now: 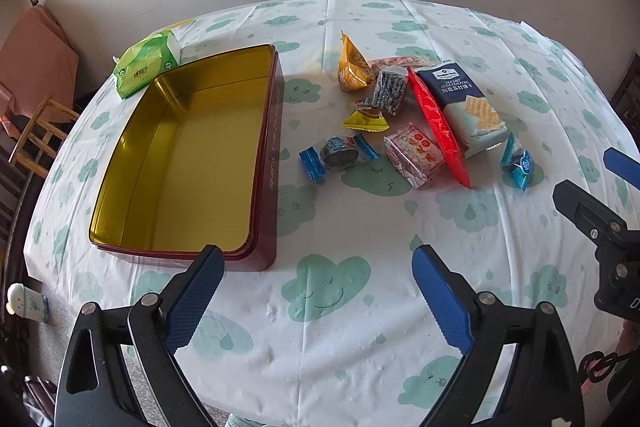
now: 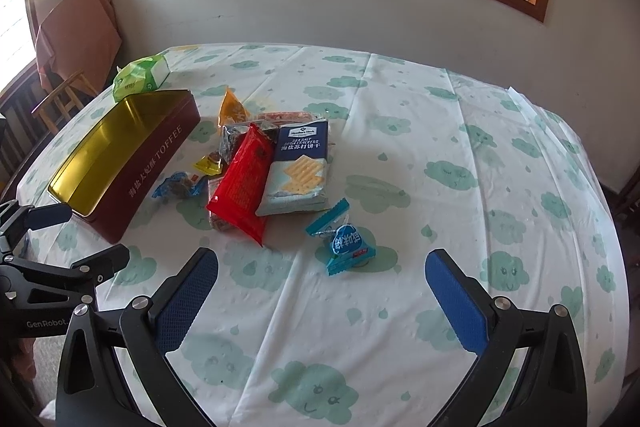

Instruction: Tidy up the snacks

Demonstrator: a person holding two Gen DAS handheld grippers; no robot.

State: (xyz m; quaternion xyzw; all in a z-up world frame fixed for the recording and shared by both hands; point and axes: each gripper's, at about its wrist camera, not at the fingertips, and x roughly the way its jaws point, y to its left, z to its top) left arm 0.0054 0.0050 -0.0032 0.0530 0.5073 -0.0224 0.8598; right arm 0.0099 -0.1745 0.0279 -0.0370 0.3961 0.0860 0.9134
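An open maroon toffee tin with a gold inside stands empty on the left of the table, and shows in the right wrist view too. Right of it lies a pile of snacks: a blue cracker pack, a red packet, an orange pouch, a pink pack, a yellow wrapper and blue-wrapped sweets. My left gripper is open and empty, just in front of the tin. My right gripper is open and empty, just before a blue sweet.
A green tissue pack lies behind the tin. The table has a cloud-print cloth and a rounded edge. A wooden stool and a pink-draped chair stand at the left by the wall. A window is above.
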